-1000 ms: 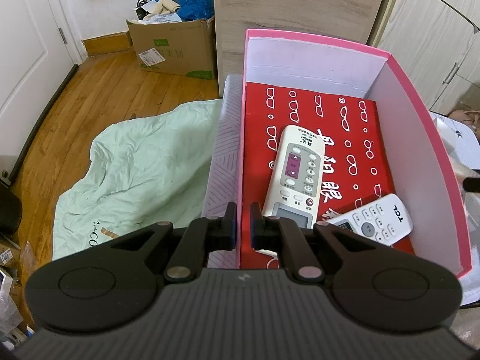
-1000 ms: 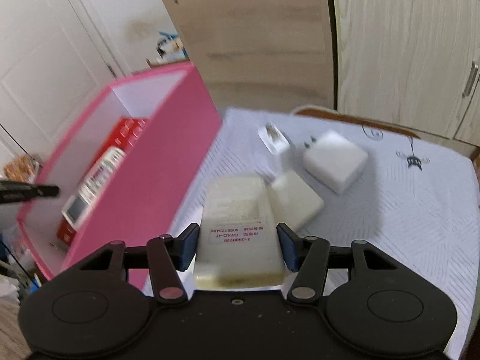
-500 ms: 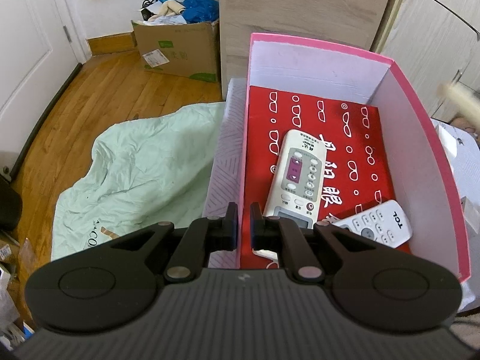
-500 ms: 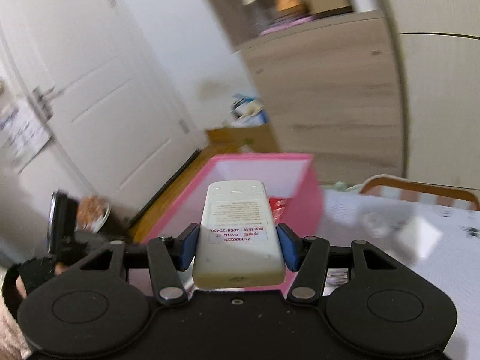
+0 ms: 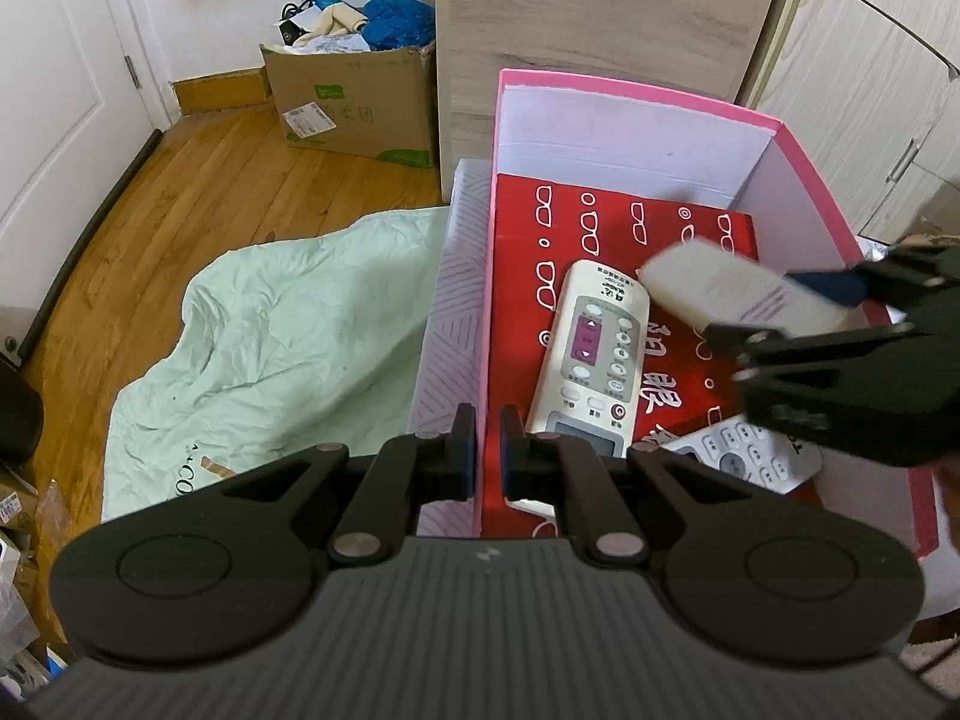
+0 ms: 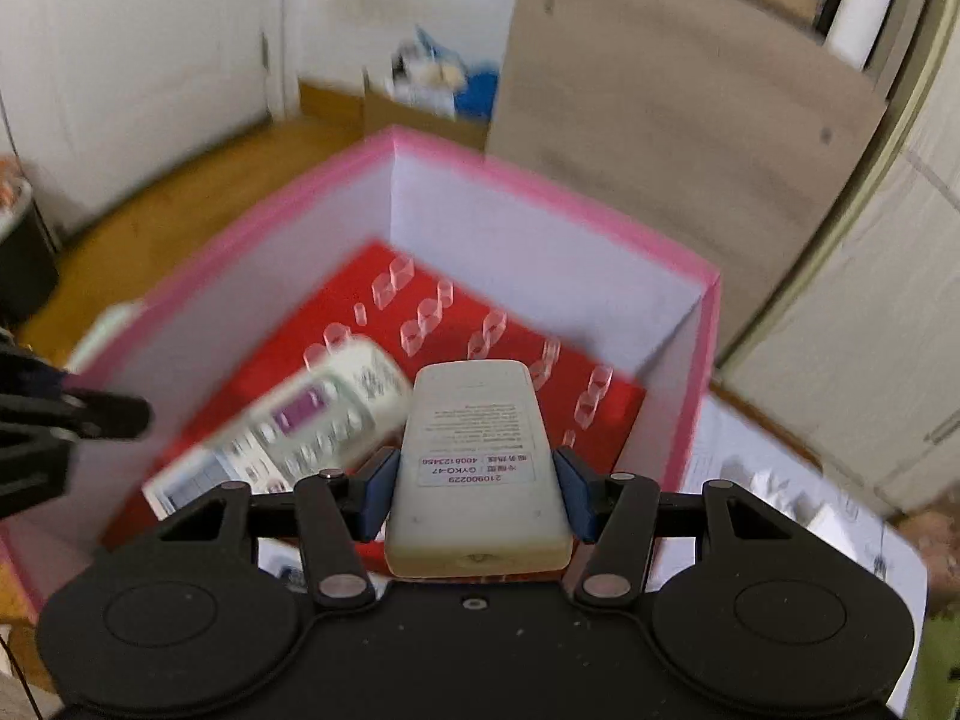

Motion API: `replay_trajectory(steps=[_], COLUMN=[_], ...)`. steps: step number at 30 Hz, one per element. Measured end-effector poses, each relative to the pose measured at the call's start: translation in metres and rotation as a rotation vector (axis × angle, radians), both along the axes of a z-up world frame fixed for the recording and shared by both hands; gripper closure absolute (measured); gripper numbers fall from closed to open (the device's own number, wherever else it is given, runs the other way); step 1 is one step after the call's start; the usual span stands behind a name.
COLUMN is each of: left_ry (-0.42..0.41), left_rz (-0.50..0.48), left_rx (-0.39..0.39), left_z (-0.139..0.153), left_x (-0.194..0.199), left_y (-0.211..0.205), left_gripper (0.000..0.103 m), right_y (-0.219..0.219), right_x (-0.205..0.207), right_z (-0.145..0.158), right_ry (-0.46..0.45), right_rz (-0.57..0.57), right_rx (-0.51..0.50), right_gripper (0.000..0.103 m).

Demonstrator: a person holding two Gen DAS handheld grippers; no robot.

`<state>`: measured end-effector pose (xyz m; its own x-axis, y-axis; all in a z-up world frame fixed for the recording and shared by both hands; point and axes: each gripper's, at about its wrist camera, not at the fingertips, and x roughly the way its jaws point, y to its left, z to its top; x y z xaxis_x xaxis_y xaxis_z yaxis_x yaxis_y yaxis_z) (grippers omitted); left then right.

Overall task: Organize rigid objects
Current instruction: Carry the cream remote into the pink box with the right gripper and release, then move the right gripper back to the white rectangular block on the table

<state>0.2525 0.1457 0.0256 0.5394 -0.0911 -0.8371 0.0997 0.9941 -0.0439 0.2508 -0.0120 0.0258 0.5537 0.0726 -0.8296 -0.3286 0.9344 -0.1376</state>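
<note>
— Here, where is the remote against the right gripper (image 6: 474,495)?

— Clamped between its blue pads, label side up, its front end sticking out forward. The jaws stand partly apart, pressed on both long edges of the cream remote (image 6: 477,468). It hangs above the inside of the pink box (image 6: 564,198) — over the red packet (image 6: 384,288) that lines the bottom.

— And the left gripper (image 5: 487,459)?

— Its jaws are all but closed, straddling the box's near-left wall at the rim. Whether the pads actually pinch that wall, I cannot tell.

— What already lies in the box?

— A long white remote with a purple button panel (image 5: 591,360), flat on the red packet, directly below and to the left of the held one. A smaller white remote with grey keys (image 5: 744,456) sits at the near right corner, partly hidden by the right gripper in the left wrist view.

— Around it?

— A pale green sheet (image 5: 282,348) on the wooden floor (image 5: 198,204), a cardboard box (image 5: 354,102) by the wall, a wood-grain cabinet (image 5: 600,30) behind the pink box.
</note>
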Motion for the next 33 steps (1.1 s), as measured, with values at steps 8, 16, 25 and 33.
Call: replay_trajectory(steps=[8, 16, 25, 33], left_ry=[0.000, -0.004, -0.020, 0.003], left_rz=[-0.004, -0.007, -0.031, -0.046], left_rx=[-0.005, -0.005, 0.011, 0.038], left_z=[0.001, 0.002, 0.002, 0.003], left_x=[-0.002, -0.005, -0.008, -0.003], left_y=[0.000, 0.000, -0.002, -0.008], left_gripper=[0.097, 0.097, 0.098, 0.097], right_y=[0.011, -0.008, -0.072, -0.176], right_x=[0.009, 0.030, -0.037, -0.042], right_z=[-0.015, -0.007, 0.072, 0.050], right_ry=[0.131, 0.195, -0.181, 0.042], right_rz=[0.008, -0.053, -0.005, -0.236], right_rx=[0.058, 0.356, 0.418, 0.499], right_gripper=[0.043, 0.041, 0.033, 0.033])
